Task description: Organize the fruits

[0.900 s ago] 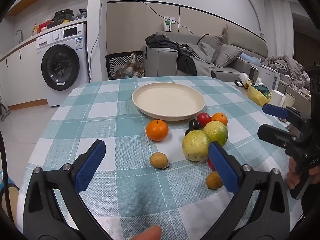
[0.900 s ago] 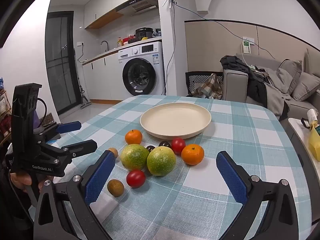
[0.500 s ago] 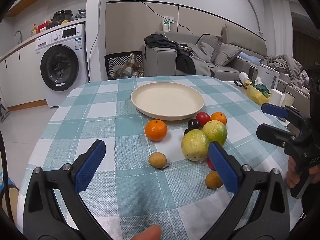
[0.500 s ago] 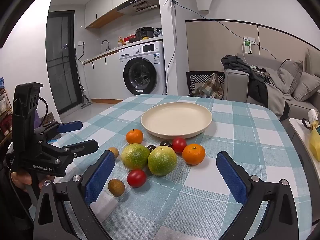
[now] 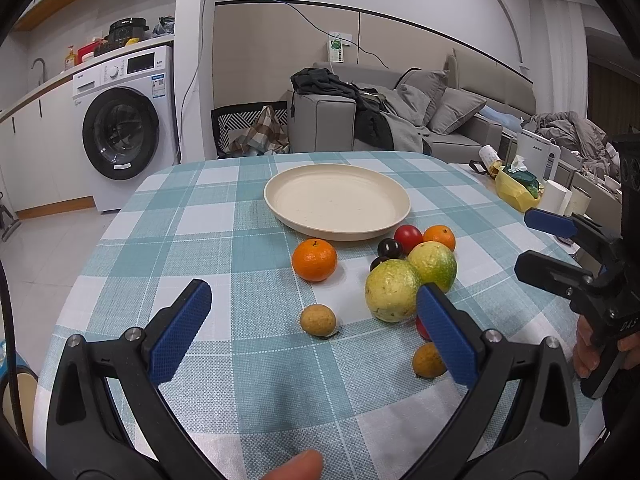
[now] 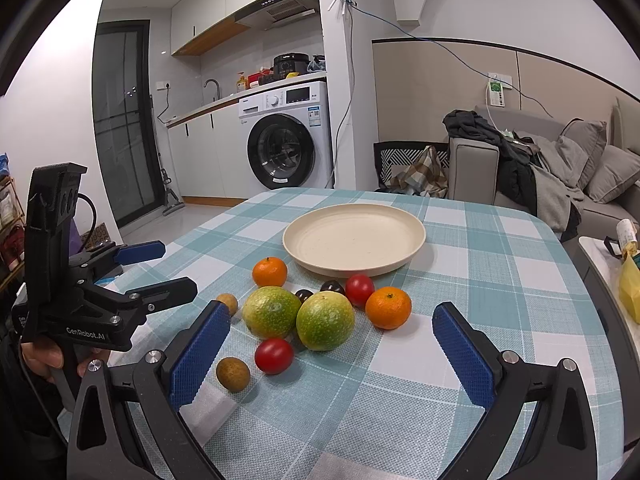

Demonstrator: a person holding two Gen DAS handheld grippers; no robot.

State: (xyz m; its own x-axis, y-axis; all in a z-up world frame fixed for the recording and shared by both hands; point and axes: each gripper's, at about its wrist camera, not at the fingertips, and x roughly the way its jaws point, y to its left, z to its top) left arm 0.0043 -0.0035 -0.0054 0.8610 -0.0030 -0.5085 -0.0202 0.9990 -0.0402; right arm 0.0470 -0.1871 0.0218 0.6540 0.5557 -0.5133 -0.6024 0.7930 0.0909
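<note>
A cream plate [image 5: 338,200] [image 6: 354,238] sits bare near the table's far side. In front of it lie two oranges [image 5: 314,260] [image 6: 388,307], two green-yellow fruits [image 5: 392,291] [image 6: 325,320], red tomatoes [image 6: 274,356], dark plums [image 5: 389,248] and small brown fruits [image 5: 318,319] [image 6: 233,374]. My left gripper [image 5: 312,328] hovers open over the cloth, short of the brown fruit, nothing between its fingers. My right gripper [image 6: 332,350] is open too, held back from the fruit cluster. Each gripper shows in the other's view, held by a hand.
The table [image 5: 200,216] wears a teal-and-white checked cloth. A yellow bag [image 5: 516,192] and white cups stand on a side surface to the right. A washing machine [image 6: 286,148] and a grey sofa [image 5: 400,124] stand beyond the table.
Both grippers have barely drifted; the scene shifts only slightly in each view. Nothing was taken hold of or moved.
</note>
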